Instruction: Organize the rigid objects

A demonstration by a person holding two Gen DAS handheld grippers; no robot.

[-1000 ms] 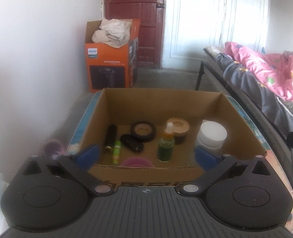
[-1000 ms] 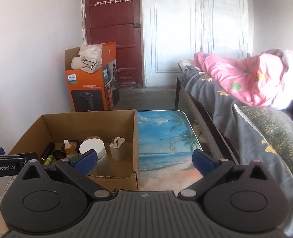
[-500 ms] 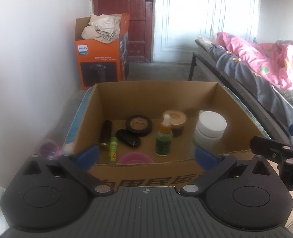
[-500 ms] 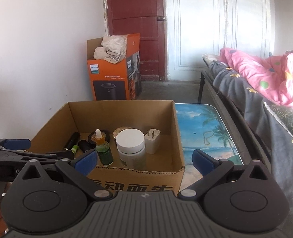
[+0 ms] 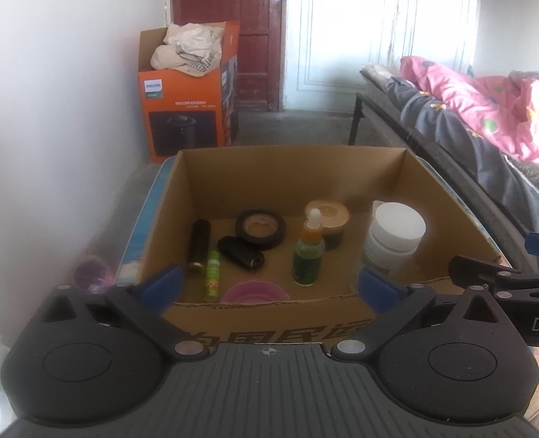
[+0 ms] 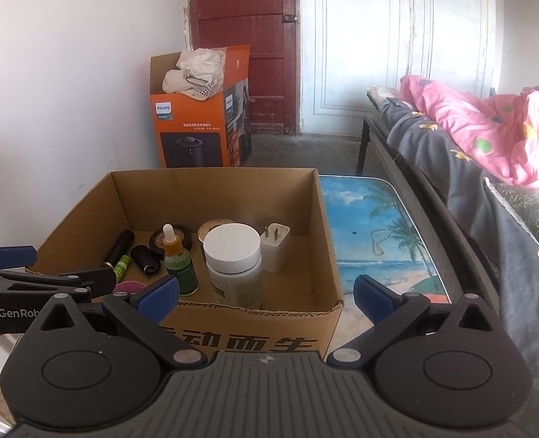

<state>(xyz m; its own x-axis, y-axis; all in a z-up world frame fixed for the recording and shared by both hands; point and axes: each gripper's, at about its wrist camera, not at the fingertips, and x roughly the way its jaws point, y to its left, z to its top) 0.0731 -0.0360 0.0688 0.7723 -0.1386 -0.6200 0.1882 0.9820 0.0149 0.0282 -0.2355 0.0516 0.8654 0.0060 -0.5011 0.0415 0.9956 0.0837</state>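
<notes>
An open cardboard box (image 5: 448, 204) (image 6: 324, 241) stands on a beach-print table (image 6: 386, 226). Inside are a green dropper bottle (image 5: 308, 255) (image 6: 180, 266), a white-lidded jar (image 5: 393, 237) (image 6: 233, 262), a black tape roll (image 5: 260, 228), a brown-lidded jar (image 5: 328, 219), a black tube (image 5: 198, 246), a black key fob (image 5: 240, 252), a green lip balm (image 5: 211, 273), a pink lid (image 5: 255, 292) and a white plug adapter (image 6: 275, 244). My left gripper (image 5: 269, 286) is open and empty at the box's near wall. My right gripper (image 6: 266, 294) is open and empty at its near right corner.
An orange Philips carton (image 6: 200, 116) stuffed with cloth stands by the red door (image 6: 244, 36). A bed with a pink quilt (image 6: 481, 124) runs along the right. A white wall is on the left. A purple object (image 5: 90, 273) sits left of the box.
Both grippers pulled back and shifted; the right one swung left so the box is now centred before it, and each gripper now shows in the other's view. Both stayed open.
</notes>
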